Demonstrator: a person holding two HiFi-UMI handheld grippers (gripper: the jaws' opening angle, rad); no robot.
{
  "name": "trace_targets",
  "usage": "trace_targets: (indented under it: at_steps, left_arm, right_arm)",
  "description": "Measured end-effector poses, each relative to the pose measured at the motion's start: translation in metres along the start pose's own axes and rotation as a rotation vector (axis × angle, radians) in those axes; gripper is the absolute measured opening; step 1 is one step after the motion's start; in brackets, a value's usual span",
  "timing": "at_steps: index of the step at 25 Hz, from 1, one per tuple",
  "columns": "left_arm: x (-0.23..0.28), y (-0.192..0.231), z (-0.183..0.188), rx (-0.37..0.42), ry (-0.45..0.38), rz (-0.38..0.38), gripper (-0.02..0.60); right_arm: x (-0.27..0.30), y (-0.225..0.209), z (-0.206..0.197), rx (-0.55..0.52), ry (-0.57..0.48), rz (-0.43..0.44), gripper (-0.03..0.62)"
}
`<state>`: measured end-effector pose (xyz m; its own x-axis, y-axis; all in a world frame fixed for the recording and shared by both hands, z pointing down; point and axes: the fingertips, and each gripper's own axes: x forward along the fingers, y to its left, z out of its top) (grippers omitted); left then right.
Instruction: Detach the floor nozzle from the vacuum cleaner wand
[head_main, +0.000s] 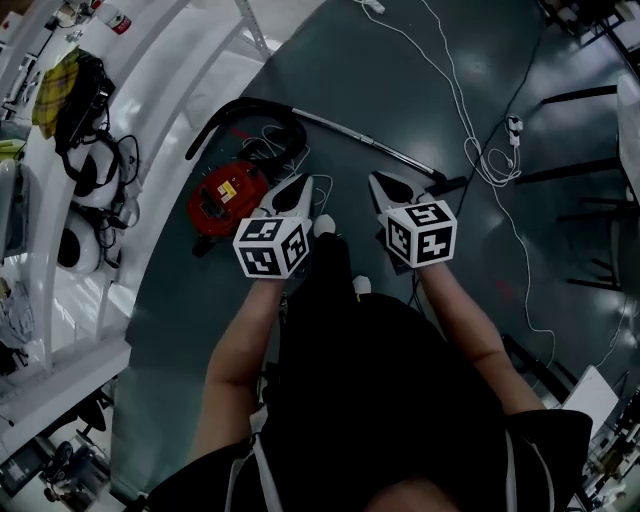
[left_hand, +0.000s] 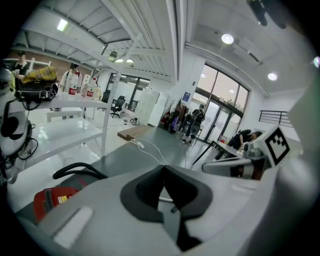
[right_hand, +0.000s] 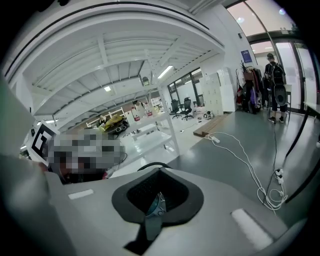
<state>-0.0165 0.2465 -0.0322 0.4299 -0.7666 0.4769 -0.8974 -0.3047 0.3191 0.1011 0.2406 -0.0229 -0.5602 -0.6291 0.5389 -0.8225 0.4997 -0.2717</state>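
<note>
While both forearms reach forward and slightly down from the person's dark-clothed body, the left gripper (head_main: 297, 188) and the right gripper (head_main: 390, 186) hang side by side above the grey floor (head_main: 330, 60), apart from each other and each topped by its marker cube. Each gripper's own view shows the dark pads pressed together with nothing between them: the left gripper (left_hand: 168, 199) and the right gripper (right_hand: 152, 204) are both closed and empty. Just past the left gripper lies the red vacuum cleaner body (head_main: 222, 196), its black hose (head_main: 245, 108) looping up and round to the metal wand (head_main: 365, 140). The wand lies slantwise on the floor ahead of both grippers and ends at the floor nozzle (head_main: 452, 184) – a small dark piece near the right gripper's tip, with neither gripper touching it. A white cable (head_main: 480, 150) trails over the open floor beyond. That floor is hemmed on the left by white shelves (head_main: 60, 300) and on the right by dark furniture legs (head_main: 585, 165). On the shelves sits a black bag (head_main: 85, 95) with a yellow checked cloth (head_main: 58, 82) at its top.
</note>
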Motion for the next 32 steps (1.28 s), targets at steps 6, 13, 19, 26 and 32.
trace_targets:
  at_steps: [6,13,19,26,32]
  left_arm:
    - [0.032,0.04,0.022,-0.003,0.013,0.002,0.009]
    - [0.058,0.086,0.04,0.007,0.048,0.012,0.009]
    - [0.073,0.124,0.051,-0.015,0.075,0.039,0.009]
    - [0.09,0.163,0.049,-0.021,0.112,0.065,0.009]
    - [0.108,0.174,0.047,-0.026,0.132,0.076,0.009]
  right_arm:
    - [0.054,-0.006,0.024,-0.001,0.032,0.021,-0.003]
    - [0.107,-0.007,0.049,0.007,0.059,0.029,-0.003]
    - [0.149,-0.007,0.062,0.015,0.093,0.04,-0.003]
    - [0.188,-0.009,0.071,0.006,0.117,0.038,-0.003]
    - [0.201,-0.021,0.071,-0.008,0.146,0.034,-0.003]
